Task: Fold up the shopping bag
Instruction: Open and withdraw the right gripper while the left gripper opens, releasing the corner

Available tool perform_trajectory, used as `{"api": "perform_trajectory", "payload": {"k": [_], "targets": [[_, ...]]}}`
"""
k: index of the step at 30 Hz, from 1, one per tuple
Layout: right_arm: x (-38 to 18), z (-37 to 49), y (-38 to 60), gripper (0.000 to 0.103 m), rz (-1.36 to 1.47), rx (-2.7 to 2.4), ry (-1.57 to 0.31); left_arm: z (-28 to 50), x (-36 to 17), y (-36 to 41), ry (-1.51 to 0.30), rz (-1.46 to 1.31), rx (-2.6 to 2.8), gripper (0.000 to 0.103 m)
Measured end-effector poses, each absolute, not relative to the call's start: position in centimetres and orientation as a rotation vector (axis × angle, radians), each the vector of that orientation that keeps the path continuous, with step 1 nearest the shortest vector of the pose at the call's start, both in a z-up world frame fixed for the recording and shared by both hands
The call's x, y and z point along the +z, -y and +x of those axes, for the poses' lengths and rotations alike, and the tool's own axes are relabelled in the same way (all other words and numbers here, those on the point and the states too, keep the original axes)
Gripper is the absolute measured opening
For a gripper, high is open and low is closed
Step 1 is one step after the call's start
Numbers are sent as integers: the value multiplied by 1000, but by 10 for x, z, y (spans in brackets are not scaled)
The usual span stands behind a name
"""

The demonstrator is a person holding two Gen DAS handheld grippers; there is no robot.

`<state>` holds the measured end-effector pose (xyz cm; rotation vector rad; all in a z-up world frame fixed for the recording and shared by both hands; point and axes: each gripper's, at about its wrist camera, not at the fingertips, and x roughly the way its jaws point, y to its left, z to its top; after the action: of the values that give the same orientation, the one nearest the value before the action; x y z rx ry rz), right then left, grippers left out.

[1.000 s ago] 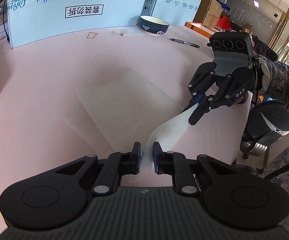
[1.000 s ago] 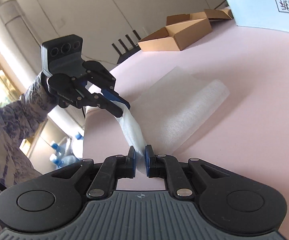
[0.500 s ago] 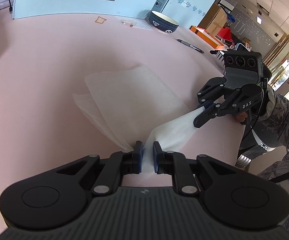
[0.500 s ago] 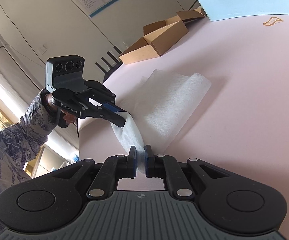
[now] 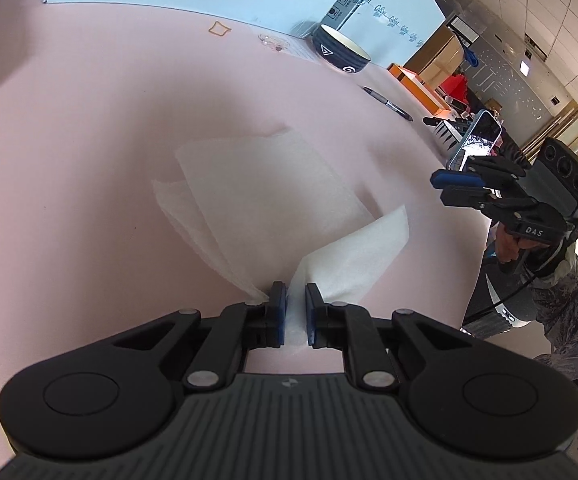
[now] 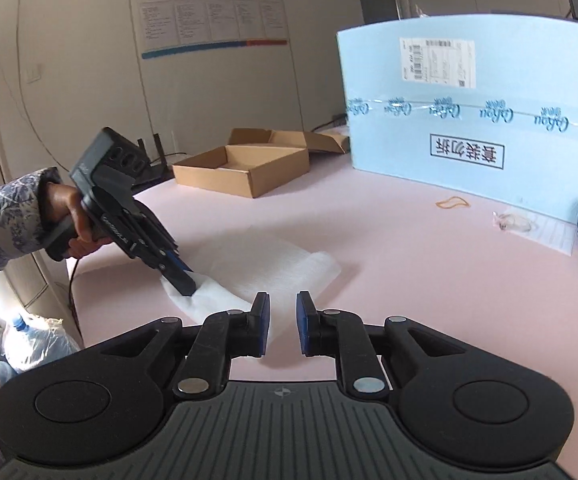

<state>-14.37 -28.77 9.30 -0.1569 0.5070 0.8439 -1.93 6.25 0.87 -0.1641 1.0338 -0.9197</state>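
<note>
A thin white shopping bag [image 5: 265,196] lies partly folded on the pink table, its near-right flap [image 5: 361,248] curling up loose. My left gripper [image 5: 292,308] is shut on the bag's near edge, and the white material shows between its blue pads. In the right wrist view the same gripper [image 6: 183,282] pins the bag [image 6: 277,264] at its left end. My right gripper [image 6: 282,322] hangs above the table with its jaws opening and nothing between them. From the left wrist view it [image 5: 455,186] is up at the right, clear of the bag.
A large light-blue box [image 6: 477,108] stands at the table's far side, with a dark bowl [image 5: 341,48], a pen [image 5: 387,103], a rubber band [image 5: 219,29] and a clear wrapper [image 6: 513,222] near it. An open cardboard box [image 6: 245,166] sits at the far left. The table edge [image 5: 473,280] runs close on the right.
My right gripper let go of the bag's corner, rose and swung away from it. The freed flap dropped back, curling loose. My left gripper kept its grip and sank a little.
</note>
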Motion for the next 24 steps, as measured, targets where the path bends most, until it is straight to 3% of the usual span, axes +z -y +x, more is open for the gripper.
{"api": "perform_trajectory", "payload": {"k": [8,17,19,20,24], "targets": [[58,-133,227,13,-312,841,-593,-17,13,-58,-1051,-126,-923,10],[42,-125,237,14,-310,784,-644,-23,17,-60,-1006,-88,-935,10],[41,-127,233,14,-332,775,-636,-33,27,-64,-944,-38,-909,26],[41,-127,232,14,-336,775,-634,-42,35,-69,-885,-27,-866,38],[40,-126,232,15,-337,782,-636,-80,71,-90,-654,-111,-824,39]]}}
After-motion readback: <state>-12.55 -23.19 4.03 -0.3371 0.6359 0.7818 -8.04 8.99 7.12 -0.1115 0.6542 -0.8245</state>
